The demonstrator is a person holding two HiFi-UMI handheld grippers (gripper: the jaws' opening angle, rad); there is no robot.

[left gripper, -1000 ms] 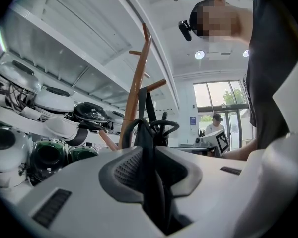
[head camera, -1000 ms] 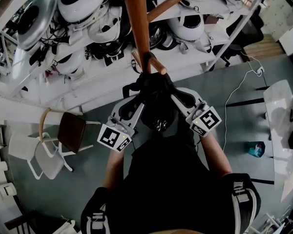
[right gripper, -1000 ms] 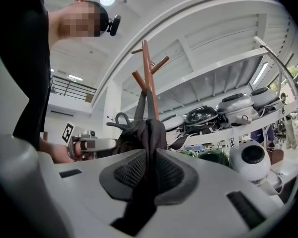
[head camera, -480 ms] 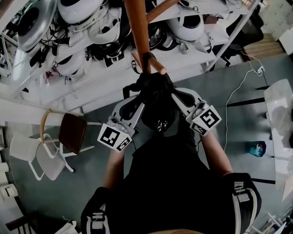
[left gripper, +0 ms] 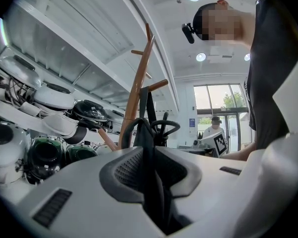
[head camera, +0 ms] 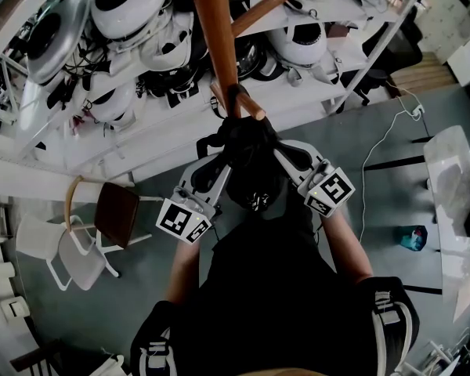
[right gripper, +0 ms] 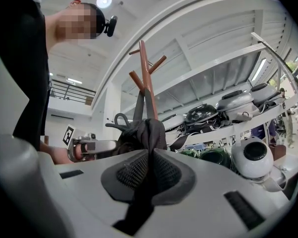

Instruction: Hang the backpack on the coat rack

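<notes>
1. The backpack (head camera: pixel 247 171) is in the middle of the head view; it hangs in the air between the two grippers, just under the coat rack (head camera: pixel 218 37).
2. The left gripper (head camera: pixel 219 161) comes in from the lower left; its fingers (left gripper: pixel 124 170) are shut tight on a black fold of the backpack.
3. The right gripper (head camera: pixel 279 153) comes in from the lower right; its fingers (right gripper: pixel 171 172) are shut tight on black cloth too.
4. The pole (head camera: pixel 223 61) of the coat rack runs from the top of the frame down to the middle; a short peg (head camera: pixel 252 106) sticks out to the lower right, just above the backpack.
5. A black strap (head camera: pixel 235 92) goes up from the top of the backpack to that peg; it looks looped over the peg, but I cannot tell if it sits all the way on.
6. The peg lies straight up the frame from the fingers, between the two grippers; both hands look just as near to it.
7. I think the next move is to let the strap take the weight and then open the fingers; if the strap is only on the tip of the peg, the backpack could slip off.
</notes>
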